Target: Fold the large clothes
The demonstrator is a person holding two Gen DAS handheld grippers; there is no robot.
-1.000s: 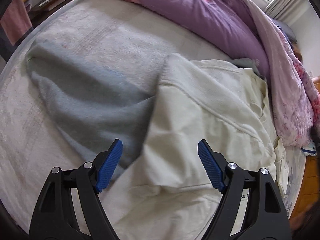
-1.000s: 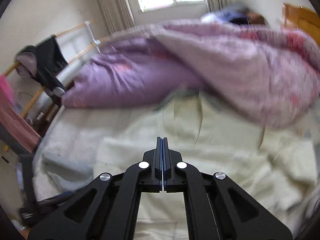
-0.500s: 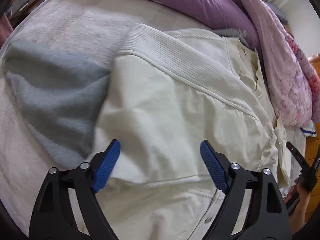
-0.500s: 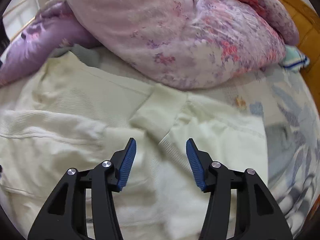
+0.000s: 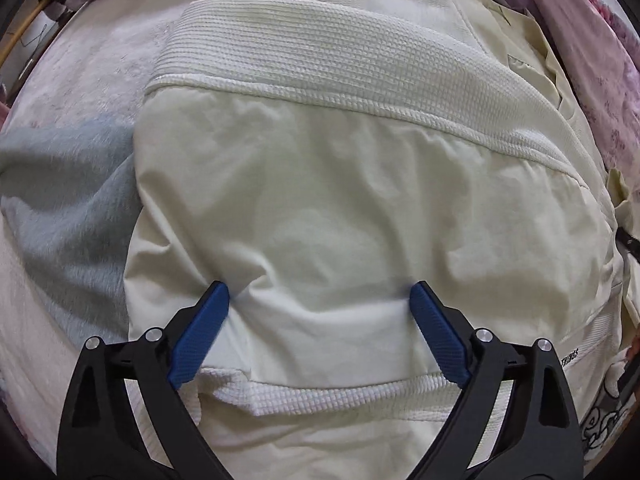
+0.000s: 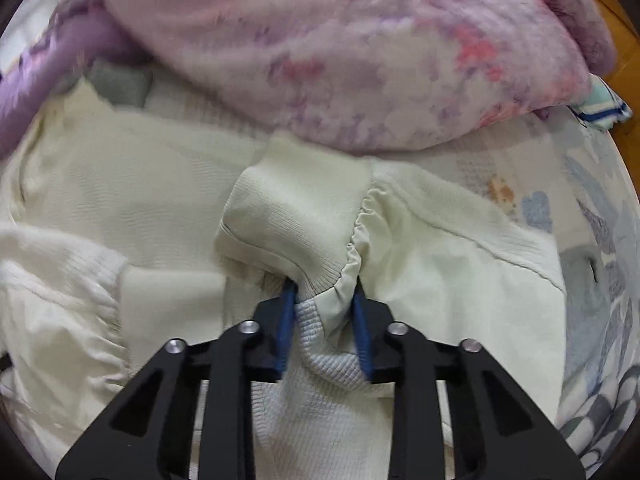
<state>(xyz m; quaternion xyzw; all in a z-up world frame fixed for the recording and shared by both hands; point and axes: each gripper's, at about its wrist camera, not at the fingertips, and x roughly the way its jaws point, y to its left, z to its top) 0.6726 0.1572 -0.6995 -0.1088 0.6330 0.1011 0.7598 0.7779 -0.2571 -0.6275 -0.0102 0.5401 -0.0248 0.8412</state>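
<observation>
A large cream jacket with ribbed knit bands lies spread on the bed. My left gripper is open, its blue pads pressed down onto the smooth cream panel just above a ribbed band. In the right wrist view the same jacket shows with a sleeve whose ribbed cuff points away. My right gripper has closed onto the gathered sleeve fabric just behind the cuff, the cloth bunched between its pads.
A grey fleece garment lies under the jacket's left side. A pink and purple floral duvet is heaped right behind the jacket. A patterned bedsheet shows at the right, with the wooden bed frame beyond.
My left gripper moved forward and down onto the jacket, staying open. My right gripper opened, dropped to the sleeve and has now narrowed onto the fabric behind the cuff.
</observation>
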